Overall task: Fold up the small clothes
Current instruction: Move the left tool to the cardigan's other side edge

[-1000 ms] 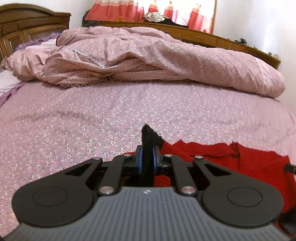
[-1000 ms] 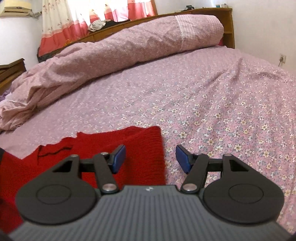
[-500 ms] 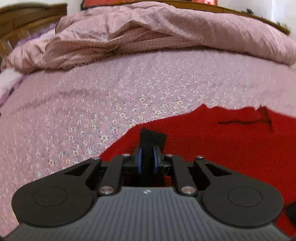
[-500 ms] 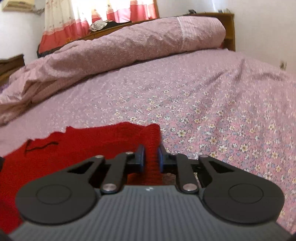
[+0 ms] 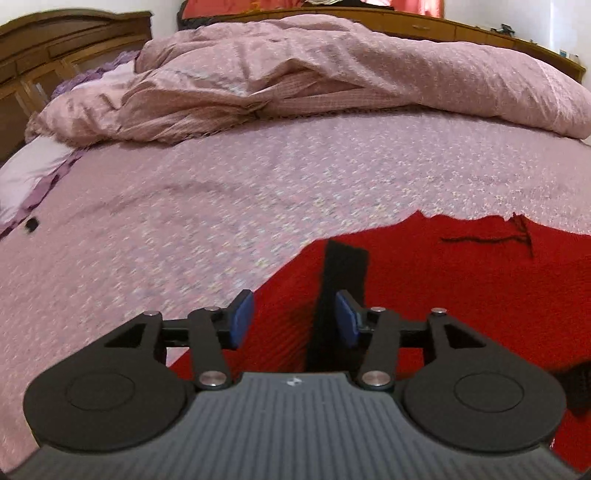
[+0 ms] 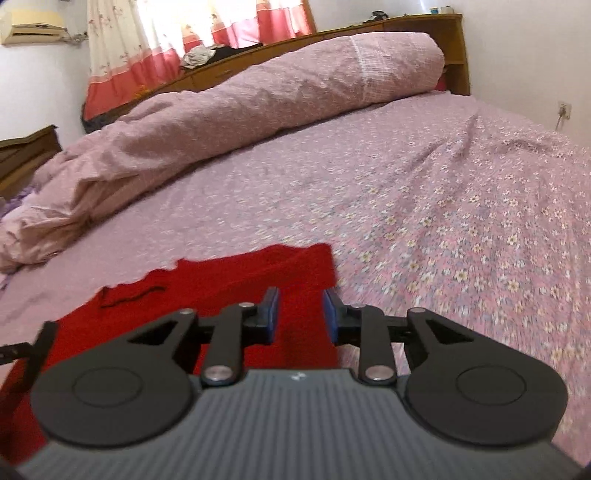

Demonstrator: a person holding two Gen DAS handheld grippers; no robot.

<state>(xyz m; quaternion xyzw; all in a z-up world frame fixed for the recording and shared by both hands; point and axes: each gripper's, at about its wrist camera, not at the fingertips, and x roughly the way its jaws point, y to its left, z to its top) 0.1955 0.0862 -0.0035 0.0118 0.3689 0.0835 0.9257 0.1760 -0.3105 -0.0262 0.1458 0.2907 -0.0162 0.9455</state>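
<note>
Place: a bedroom in a home.
Bed (image 6: 461, 206): pink flowered sheet spreads ahead of the jaws and to both sides.
Duvet (image 5: 332, 74): rumpled pink roll lying across the bed, well beyond the jaws.
Headboard (image 5: 55, 48): dark carved wood, far left.
Curtains (image 6: 184, 33): red-and-cream, far behind the duvet.
Air conditioner (image 6: 33, 24): wall-mounted, upper left.
</note>
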